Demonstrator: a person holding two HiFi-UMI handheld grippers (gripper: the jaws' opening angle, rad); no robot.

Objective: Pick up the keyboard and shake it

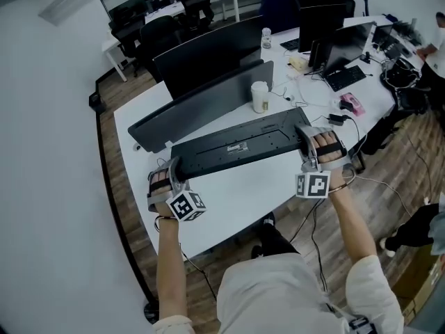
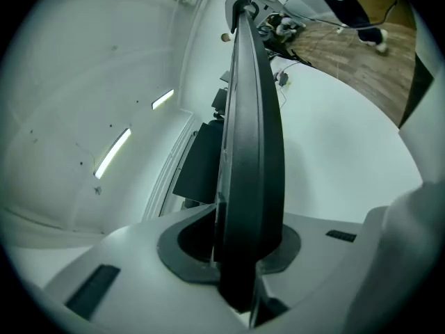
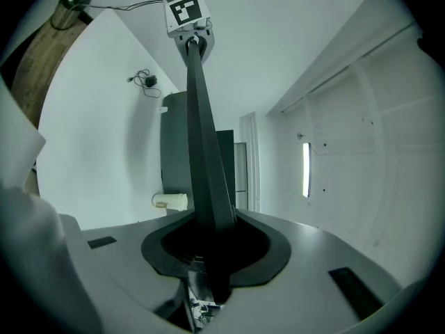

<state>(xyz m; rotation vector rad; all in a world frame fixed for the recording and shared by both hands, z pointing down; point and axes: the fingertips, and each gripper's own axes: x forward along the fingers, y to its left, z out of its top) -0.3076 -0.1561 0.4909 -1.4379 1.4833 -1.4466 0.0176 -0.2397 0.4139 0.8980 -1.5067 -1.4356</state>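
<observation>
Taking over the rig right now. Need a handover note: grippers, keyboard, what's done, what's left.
Left hand-held gripper: shut on the left end of the keyboard.
Right hand-held gripper: shut on its right end.
Keyboard: spans both grippers, labelled underside toward the head view, apparently clear of the white table.
Done: pickup.
Left: the shake; one moment can't show whether it has begun.
</observation>
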